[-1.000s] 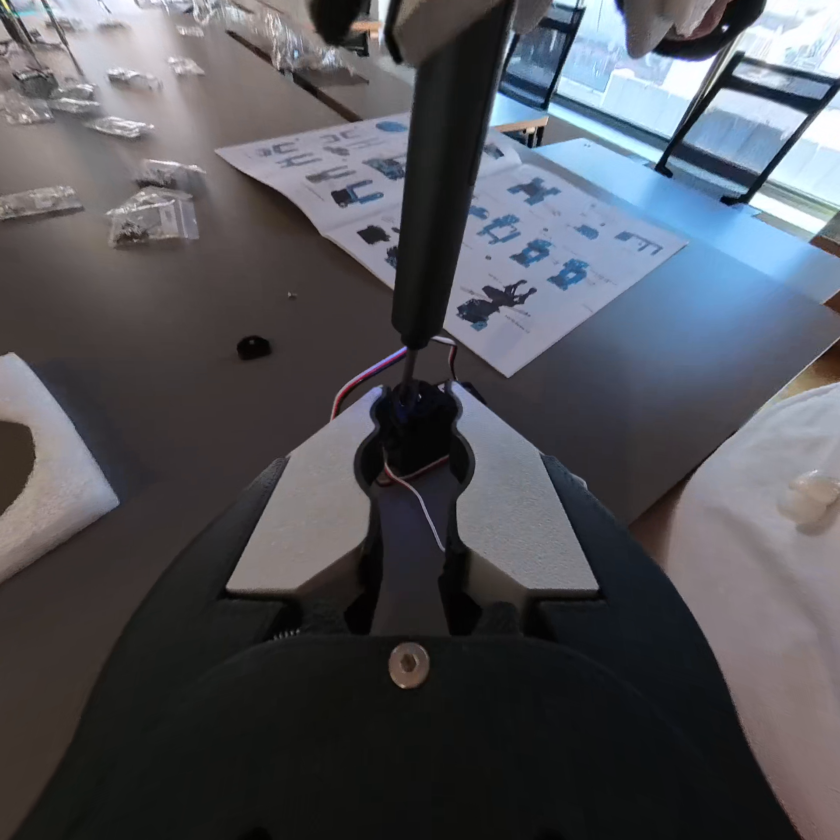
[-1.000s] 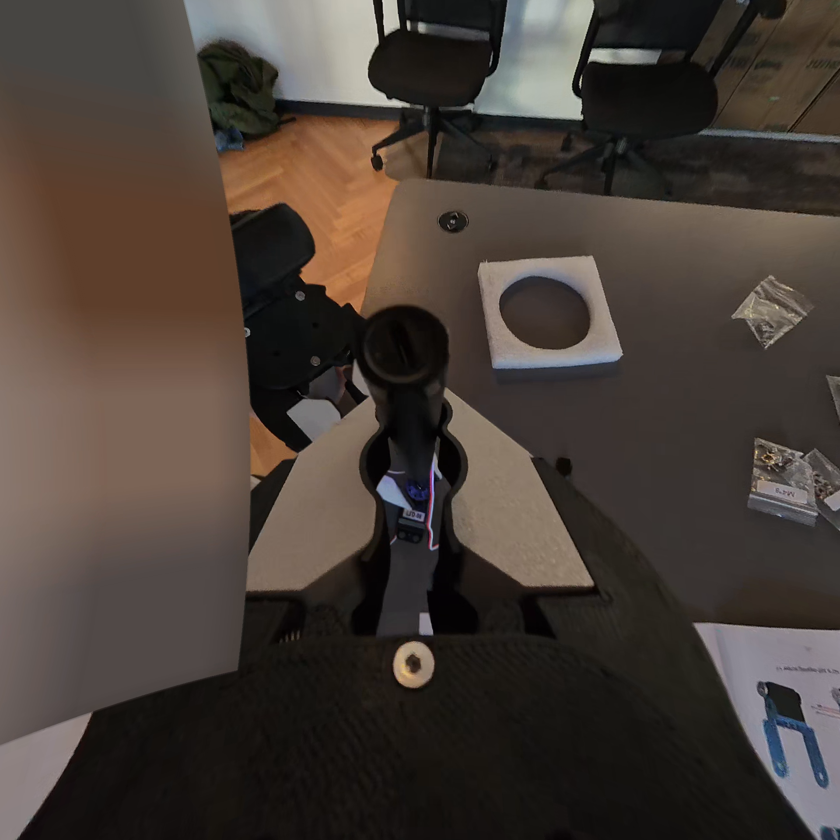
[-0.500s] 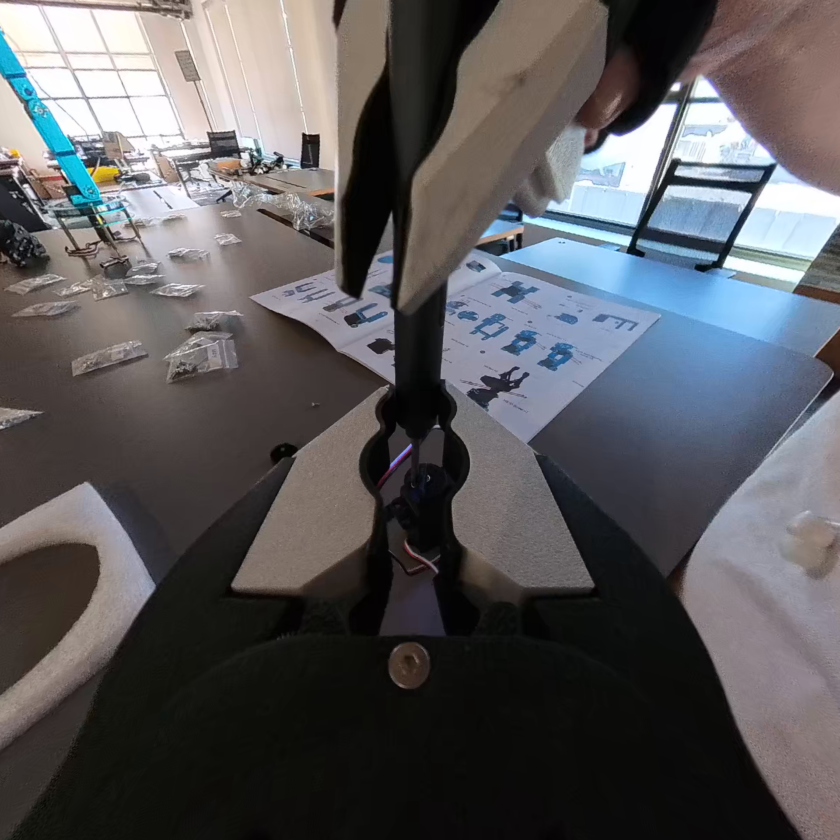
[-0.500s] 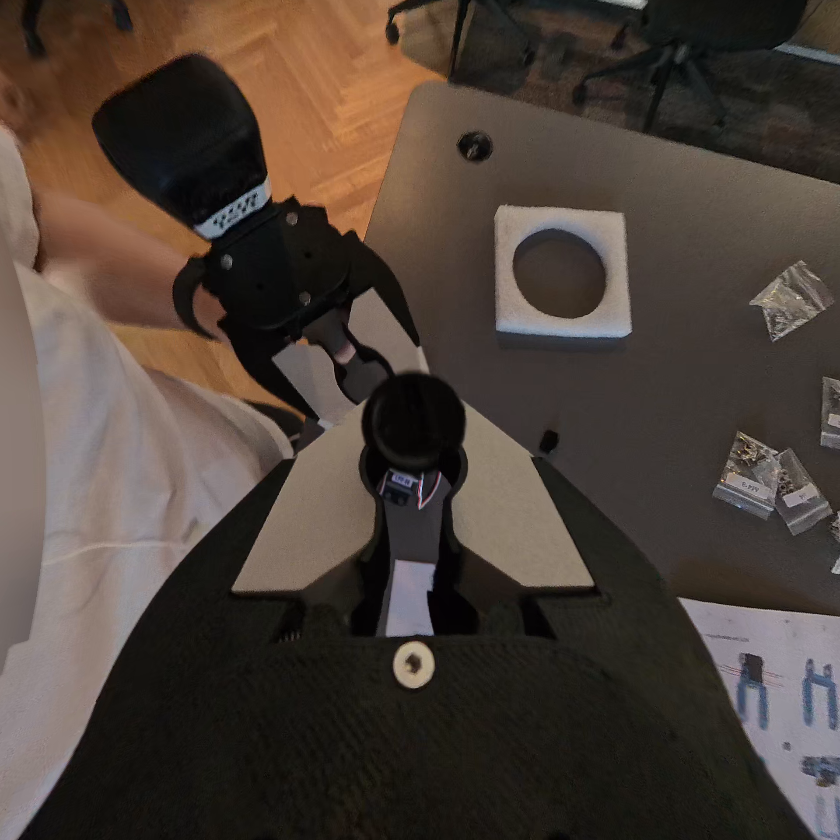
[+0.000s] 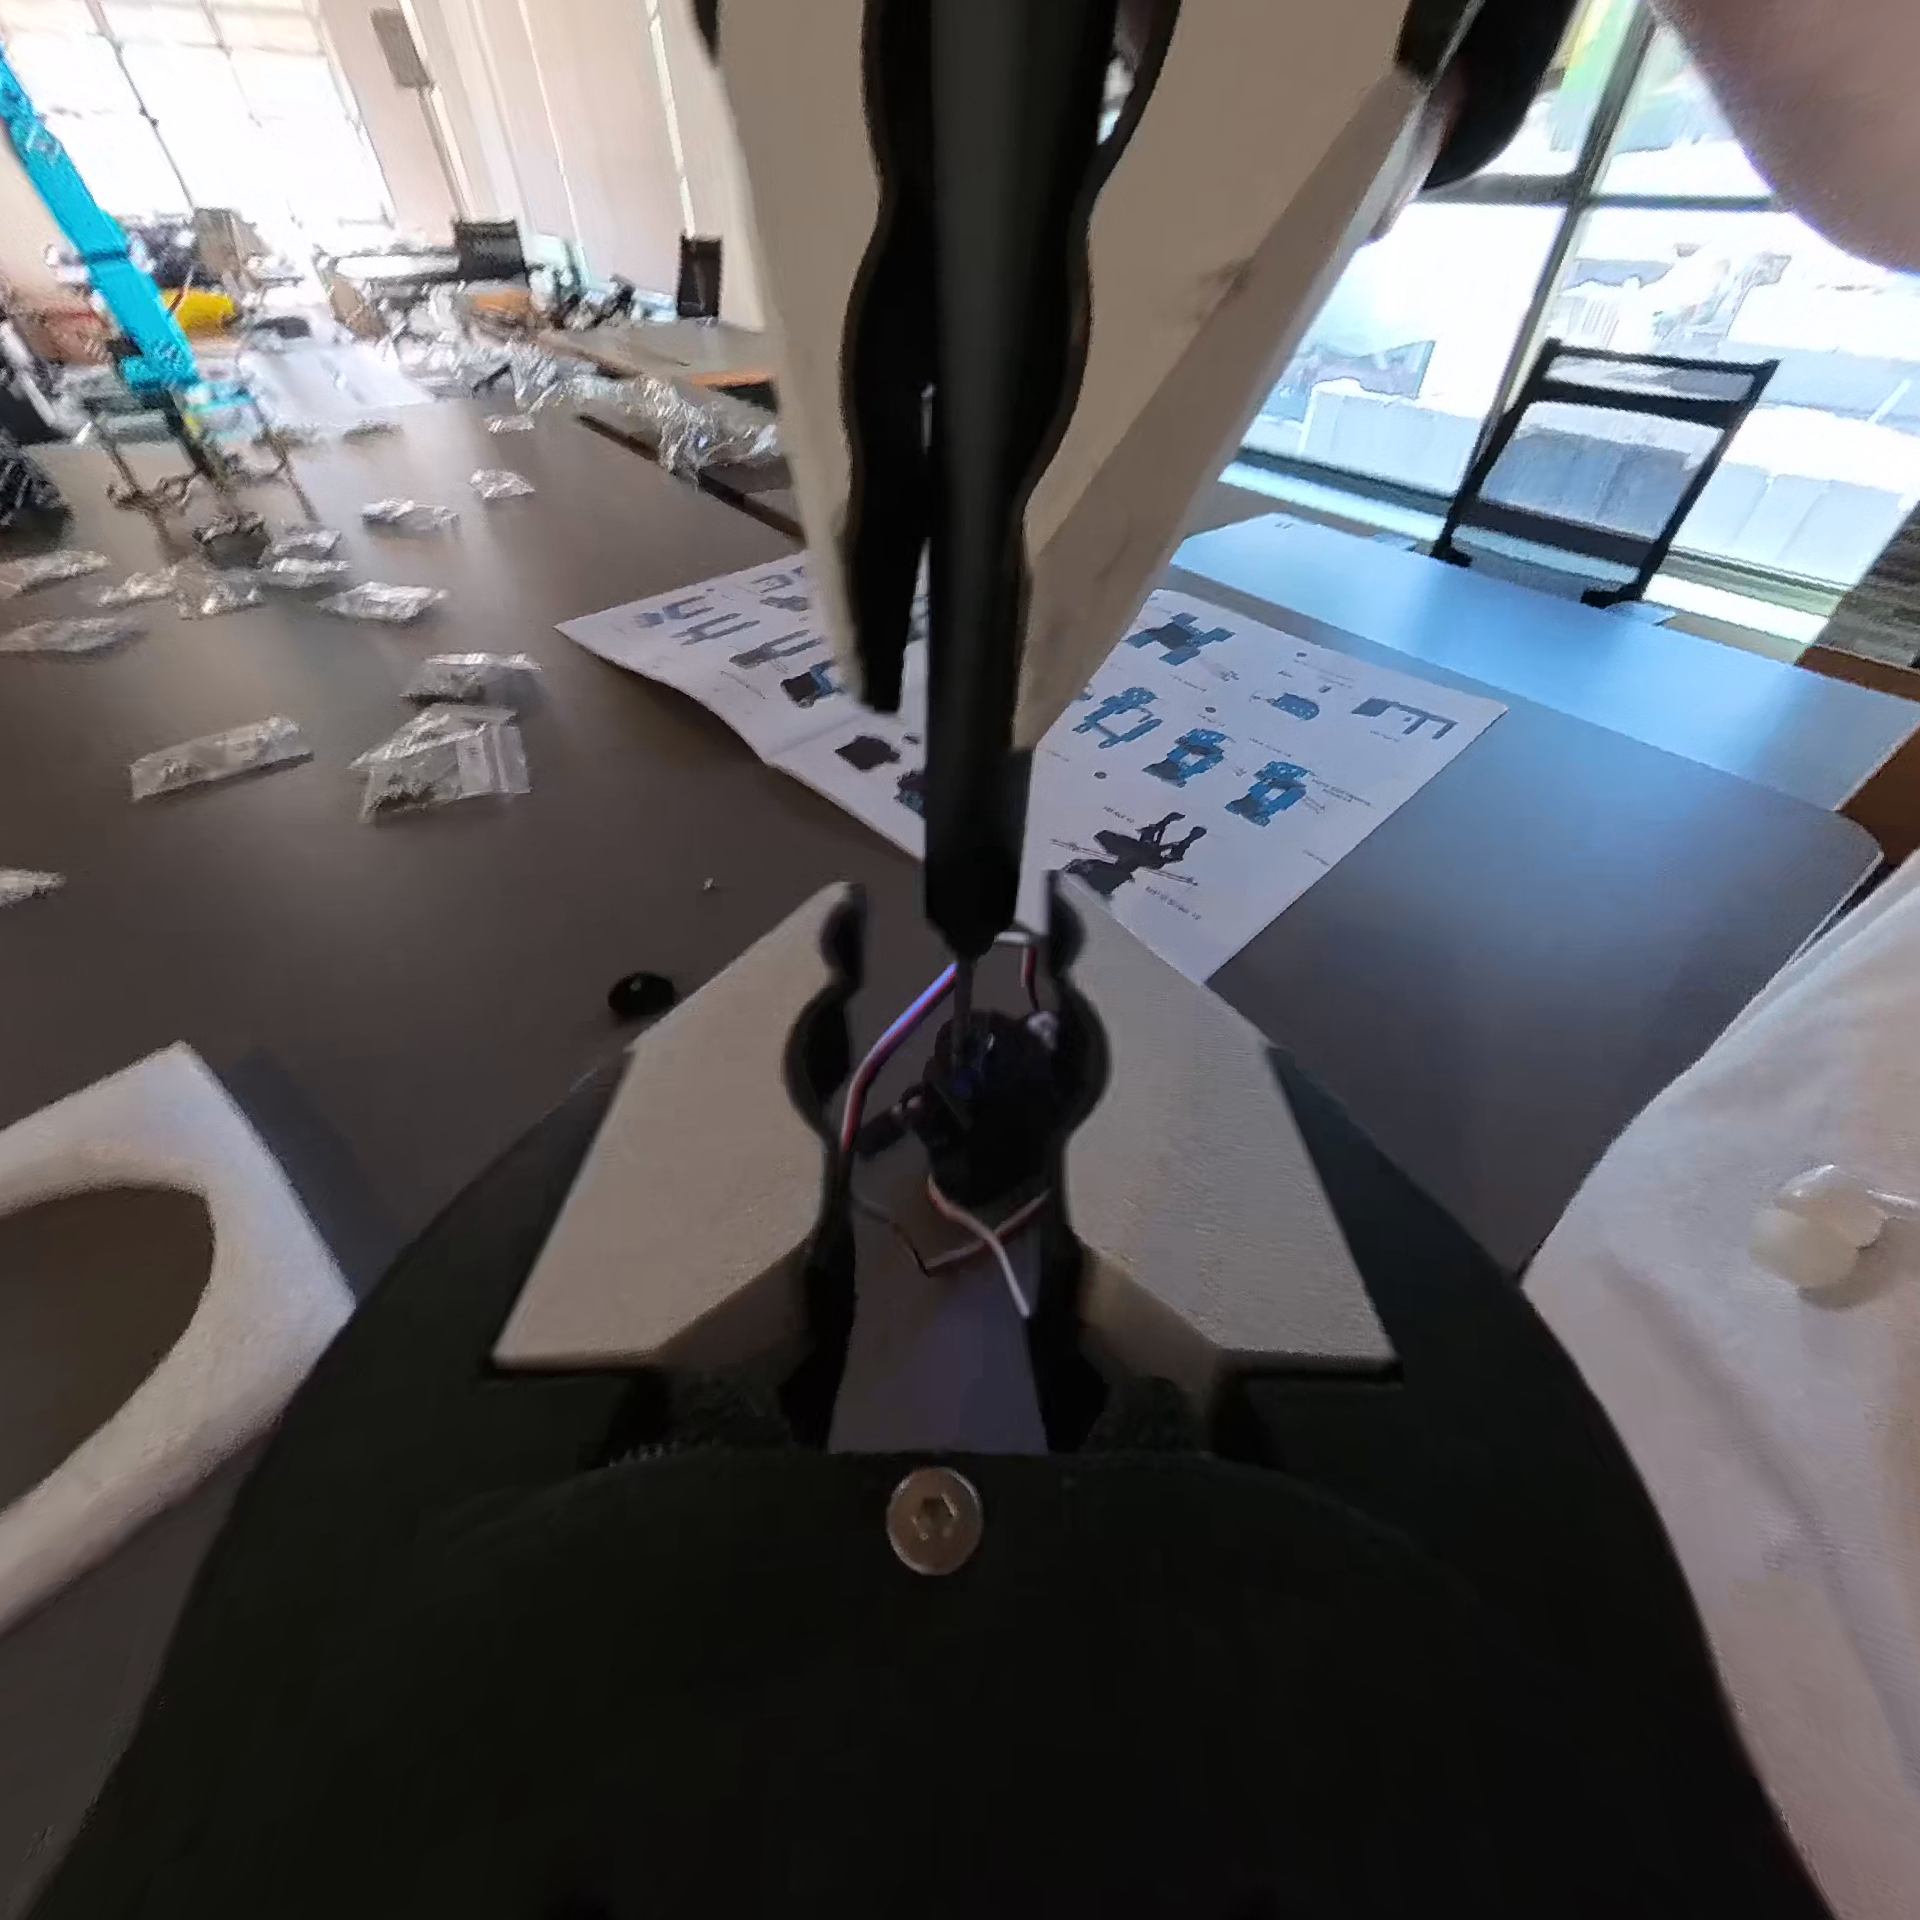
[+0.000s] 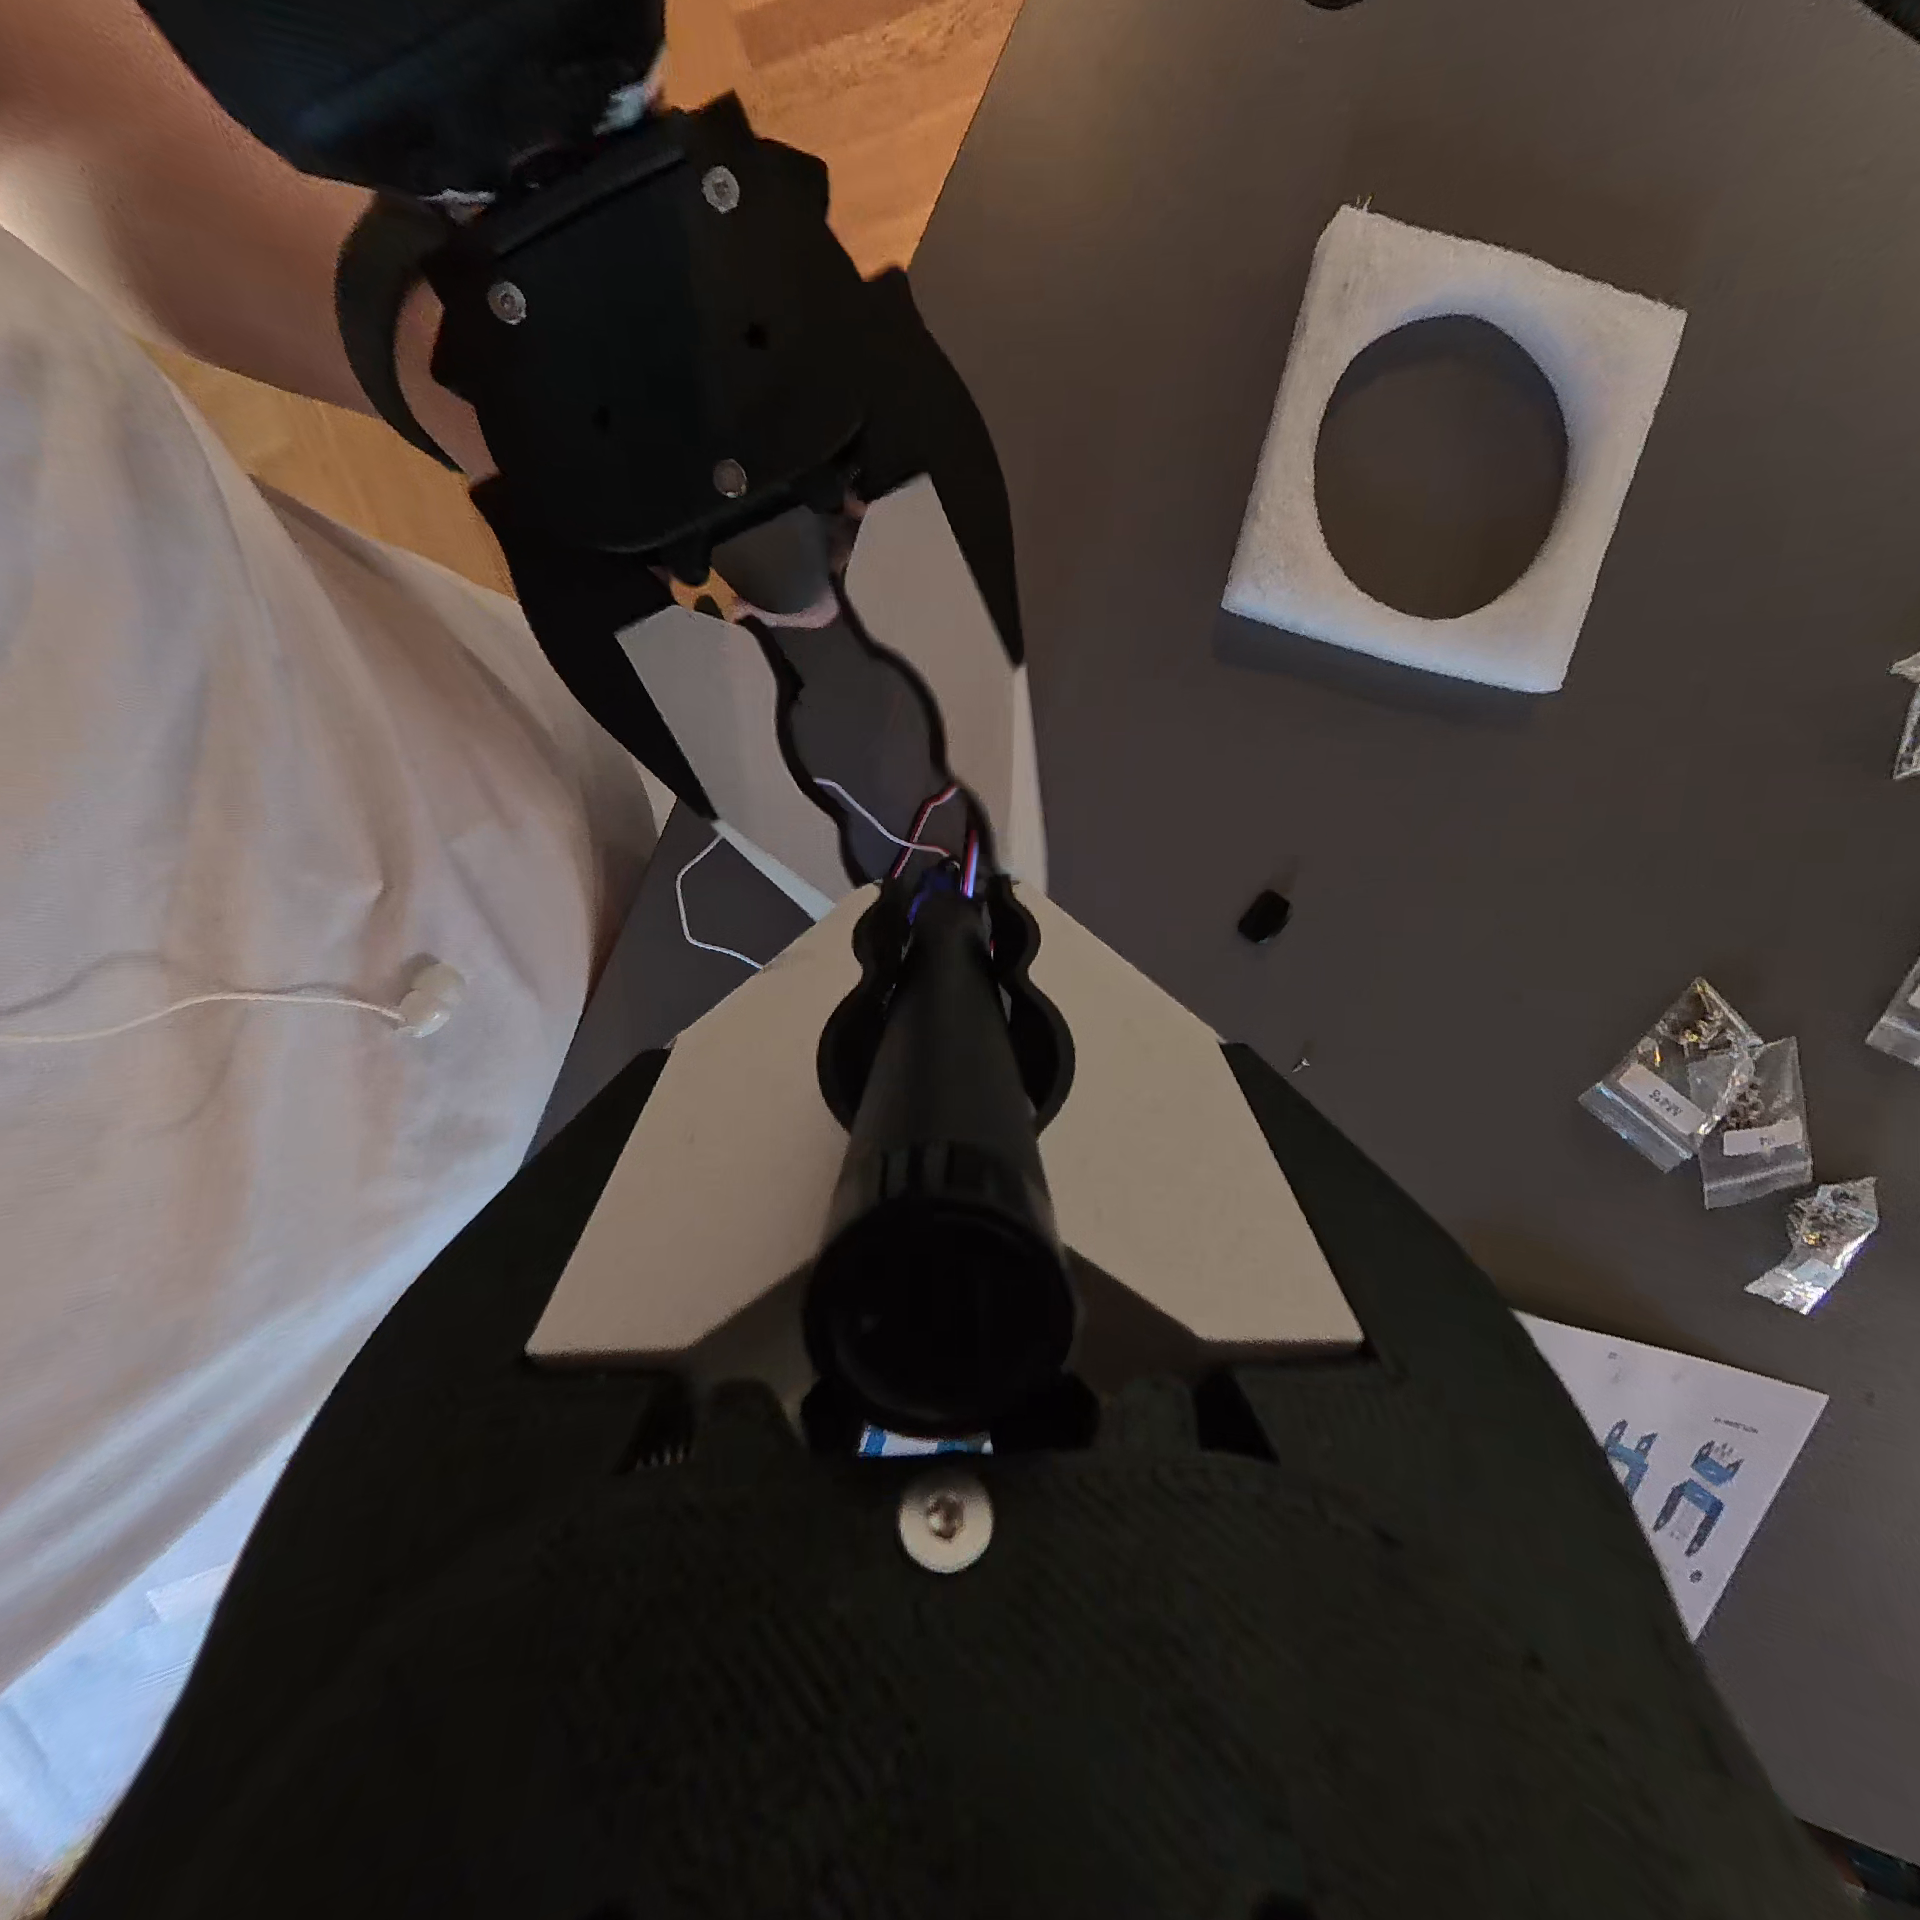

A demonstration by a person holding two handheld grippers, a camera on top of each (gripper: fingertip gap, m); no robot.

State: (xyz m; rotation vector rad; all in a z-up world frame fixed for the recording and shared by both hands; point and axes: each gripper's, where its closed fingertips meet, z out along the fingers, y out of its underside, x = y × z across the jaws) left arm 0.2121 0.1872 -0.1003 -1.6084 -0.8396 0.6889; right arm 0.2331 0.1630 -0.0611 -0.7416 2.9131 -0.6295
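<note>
Dark table (image 5: pixel 312 935) bearing an open instruction sheet (image 5: pixel 1299 790), a white foam block with a round hole (image 6: pixel 1455 457) and small plastic bags of hardware (image 6: pixel 1704 1101). Right gripper (image 6: pixel 940 904) clamped on a black screwdriver (image 6: pixel 935 1122), tip down on a small black motor (image 5: pixel 987 1101) with red, white and dark wires, itself clamped in the left gripper (image 5: pixel 951 925)

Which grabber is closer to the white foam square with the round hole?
Left. The left gripper, clamped on a small black wired part, sits just beside the white foam square. The right gripper, gripping a black screwdriver, hangs above the part, farther away.
</note>
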